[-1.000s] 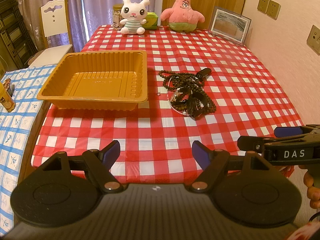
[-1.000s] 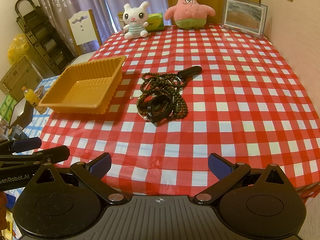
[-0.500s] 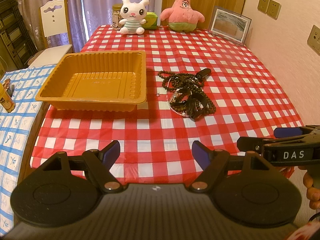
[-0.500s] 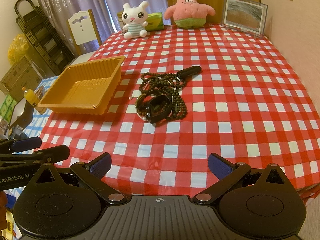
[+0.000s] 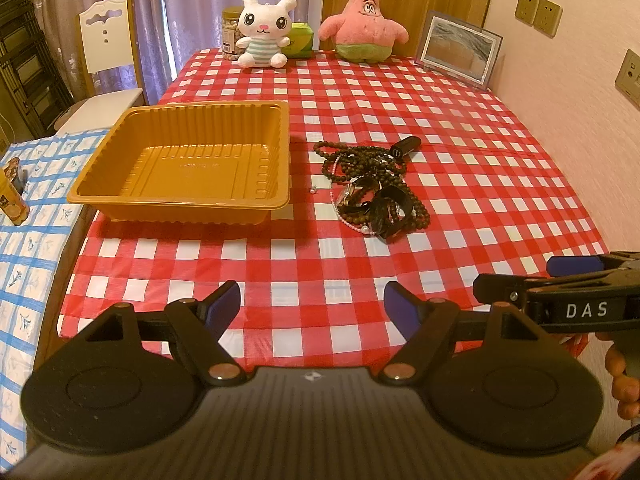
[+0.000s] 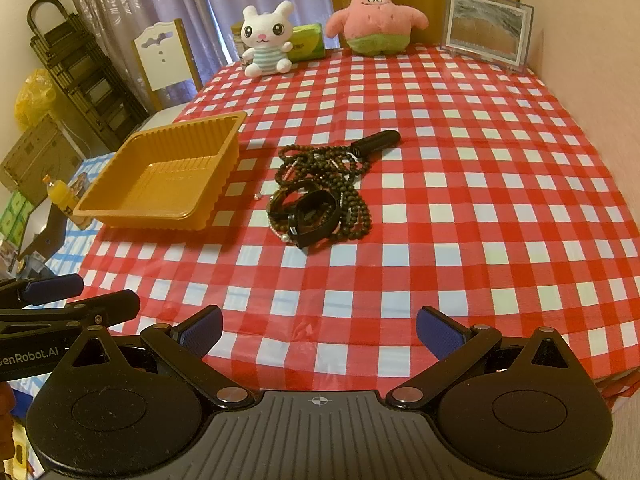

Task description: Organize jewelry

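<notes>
A tangled pile of jewelry (image 5: 372,188) lies mid-table on the red checked cloth: dark bead necklaces, a pearl strand, black bangles and a black tube; it also shows in the right wrist view (image 6: 320,196). An empty orange plastic tray (image 5: 188,168) sits to its left, also in the right wrist view (image 6: 168,176). A tiny bead (image 5: 313,190) lies between them. My left gripper (image 5: 312,306) is open and empty above the near table edge. My right gripper (image 6: 318,330) is open and empty, to the right of the left one.
Along the far edge stand a white bunny plush (image 5: 264,32), a pink starfish plush (image 5: 362,24), a green box (image 5: 300,40), a jar (image 5: 231,30) and a framed picture (image 5: 458,50). A white chair (image 5: 108,60) and a blue-checked side table with a bottle (image 5: 12,196) are at left.
Both grippers have eased slightly forward toward the table; the jewelry and tray have not moved. Both stay open.
</notes>
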Motion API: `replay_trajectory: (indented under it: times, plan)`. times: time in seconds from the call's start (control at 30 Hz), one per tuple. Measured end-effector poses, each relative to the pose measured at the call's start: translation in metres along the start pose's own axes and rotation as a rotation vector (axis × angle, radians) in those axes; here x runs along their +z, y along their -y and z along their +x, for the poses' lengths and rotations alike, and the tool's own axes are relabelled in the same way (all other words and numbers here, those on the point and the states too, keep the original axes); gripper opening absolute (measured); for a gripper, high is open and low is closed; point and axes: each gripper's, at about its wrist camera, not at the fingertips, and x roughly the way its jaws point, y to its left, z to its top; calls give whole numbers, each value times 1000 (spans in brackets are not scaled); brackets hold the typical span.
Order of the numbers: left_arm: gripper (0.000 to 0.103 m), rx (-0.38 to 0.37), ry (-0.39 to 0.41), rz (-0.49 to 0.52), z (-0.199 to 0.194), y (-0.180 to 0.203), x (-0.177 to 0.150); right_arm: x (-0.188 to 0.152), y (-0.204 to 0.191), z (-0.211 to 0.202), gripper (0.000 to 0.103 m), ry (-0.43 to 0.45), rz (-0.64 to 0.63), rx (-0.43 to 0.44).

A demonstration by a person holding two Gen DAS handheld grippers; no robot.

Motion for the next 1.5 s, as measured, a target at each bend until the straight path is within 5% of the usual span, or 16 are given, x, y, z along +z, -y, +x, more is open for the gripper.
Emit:
replay_trajectory:
  times: [0.53, 0.93, 1.27, 1.5]
  plan:
    - [78, -7, -27, -55, 13, -15, -1, 5, -3, 14, 103, 0, 10, 14]
    - [79, 66, 52, -280, 24, -114, 0, 21, 1, 38, 103, 92, 56, 39]
    - [77, 170, 108, -345, 55, -194, 13, 43, 3, 80, 96, 111, 201, -7]
    - [75, 130, 171, -425, 84, -240, 26, 63, 1, 101, 91, 139, 265, -58]
